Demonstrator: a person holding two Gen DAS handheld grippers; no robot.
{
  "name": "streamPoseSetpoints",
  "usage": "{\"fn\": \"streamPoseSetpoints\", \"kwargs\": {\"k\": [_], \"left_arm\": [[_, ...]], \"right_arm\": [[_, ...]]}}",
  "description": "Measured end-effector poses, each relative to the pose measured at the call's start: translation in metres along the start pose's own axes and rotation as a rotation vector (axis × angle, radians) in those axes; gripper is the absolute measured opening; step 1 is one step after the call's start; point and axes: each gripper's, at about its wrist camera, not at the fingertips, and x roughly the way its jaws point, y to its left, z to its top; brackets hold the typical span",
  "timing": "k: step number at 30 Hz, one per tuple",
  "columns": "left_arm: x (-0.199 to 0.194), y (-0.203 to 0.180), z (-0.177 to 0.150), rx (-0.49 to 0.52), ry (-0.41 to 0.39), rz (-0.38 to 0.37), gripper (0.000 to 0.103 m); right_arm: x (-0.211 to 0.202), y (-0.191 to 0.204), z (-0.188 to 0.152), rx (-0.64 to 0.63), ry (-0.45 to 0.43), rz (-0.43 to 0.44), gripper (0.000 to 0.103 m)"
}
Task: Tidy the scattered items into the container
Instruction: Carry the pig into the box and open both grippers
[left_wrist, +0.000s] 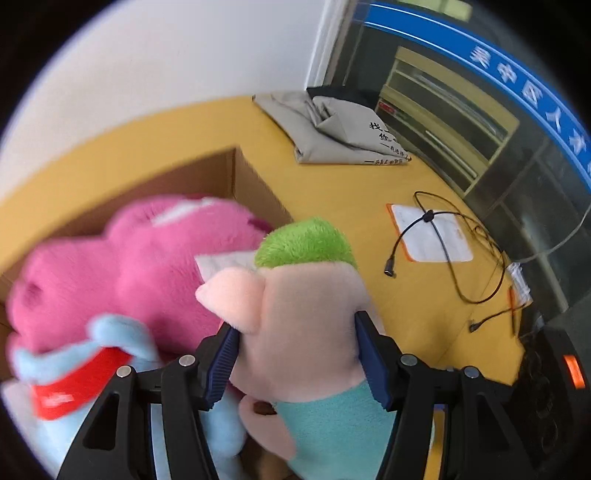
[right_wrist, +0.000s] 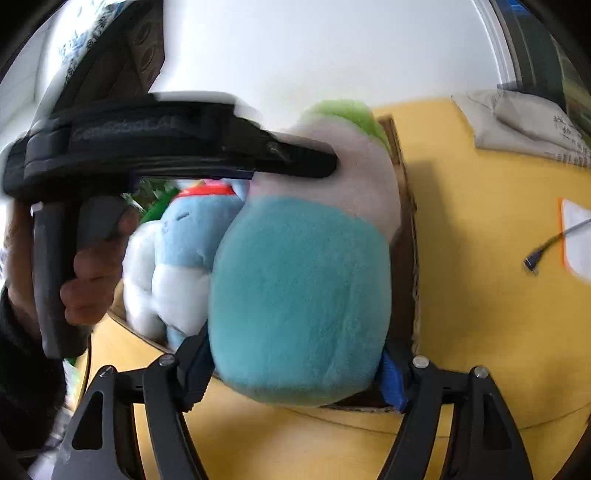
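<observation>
Left wrist view: the left tongs (left_wrist: 297, 363) pinch the pale pink head of a green-tufted plush toy (left_wrist: 306, 295), held above the cardboard box (left_wrist: 243, 177) on the yellow worktop (left_wrist: 354, 192); a pink plush (left_wrist: 147, 266) and a blue plush (left_wrist: 92, 354) lie inside.

Right wrist view: the right tongs (right_wrist: 295, 376) pinch the same toy's teal body; a hand (right_wrist: 88, 273) grips the other tool's handle.

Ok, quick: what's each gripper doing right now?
Left gripper: shut on the pig plush, at its head.
Right gripper: shut on the same pig plush, at its teal body.
</observation>
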Motion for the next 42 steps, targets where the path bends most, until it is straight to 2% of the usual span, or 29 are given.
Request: {"fn": "streamPoseSetpoints", "kwargs": {"k": [2,4,5,7,9,11,13,15,18,21,22,24,26,29,32,33,34,42], "left_arm": [[0.011,0.007,-0.006,-0.026,0.019,-0.035,0.060],[0.024,0.009,-0.012,-0.022,0.039,-0.036,0.060],[0.027,0.009,-0.013,-0.017,0.036,-0.032,0.060],[0.033,0.006,-0.014,-0.016,0.028,-0.024,0.060],[0.040,0.004,-0.013,-0.021,0.027,-0.016,0.060],[0.042,0.004,-0.014,-0.015,0.024,-0.010,0.060],[0.040,0.004,-0.018,0.013,0.028,0.002,0.060],[0.041,0.005,-0.019,0.022,0.024,0.001,0.062],[0.042,0.003,-0.019,0.013,0.026,0.015,0.064],[0.018,-0.001,-0.023,-0.001,0.007,0.016,0.064],[0.005,0.000,-0.028,-0.008,-0.010,-0.003,0.060],[-0.039,0.002,-0.049,-0.011,-0.085,-0.035,0.060],[-0.075,0.010,-0.081,-0.002,-0.126,0.006,0.060],[-0.106,0.047,-0.139,-0.026,-0.099,0.114,0.059],[-0.111,0.101,-0.187,-0.155,-0.021,0.212,0.057],[-0.115,0.116,-0.199,-0.201,-0.039,0.168,0.056],[-0.120,0.123,-0.205,-0.216,-0.061,0.132,0.047],[-0.134,0.113,-0.234,-0.184,-0.059,0.139,0.047]], "right_arm": [[-0.005,0.005,-0.004,-0.042,0.037,-0.027,0.079],[-0.018,0.016,-0.008,-0.123,0.049,-0.119,0.081],[-0.027,0.020,-0.008,-0.152,0.031,-0.141,0.081],[-0.050,0.025,-0.004,-0.161,-0.033,-0.110,0.080],[-0.055,0.020,0.004,-0.115,-0.062,-0.071,0.069],[-0.036,0.009,0.007,-0.112,-0.015,-0.107,0.046],[-0.012,0.000,0.006,-0.082,0.044,-0.103,0.046],[-0.004,-0.007,0.003,-0.037,0.055,-0.083,0.046],[0.006,-0.011,0.006,-0.051,0.071,-0.115,0.045],[0.008,-0.009,0.003,-0.070,0.085,-0.140,0.045],[0.007,-0.009,0.001,-0.071,0.085,-0.137,0.045],[0.004,-0.010,-0.004,-0.068,0.077,-0.135,0.044],[0.000,-0.006,-0.008,-0.076,0.076,-0.155,0.044],[0.007,-0.004,-0.007,-0.091,0.071,-0.194,0.045],[0.004,0.000,-0.012,-0.086,0.065,-0.202,0.045],[0.002,0.002,-0.014,-0.079,0.061,-0.201,0.045],[-0.001,0.007,-0.017,-0.075,0.058,-0.200,0.045],[-0.027,0.027,-0.054,-0.040,0.053,-0.190,0.046]]}}
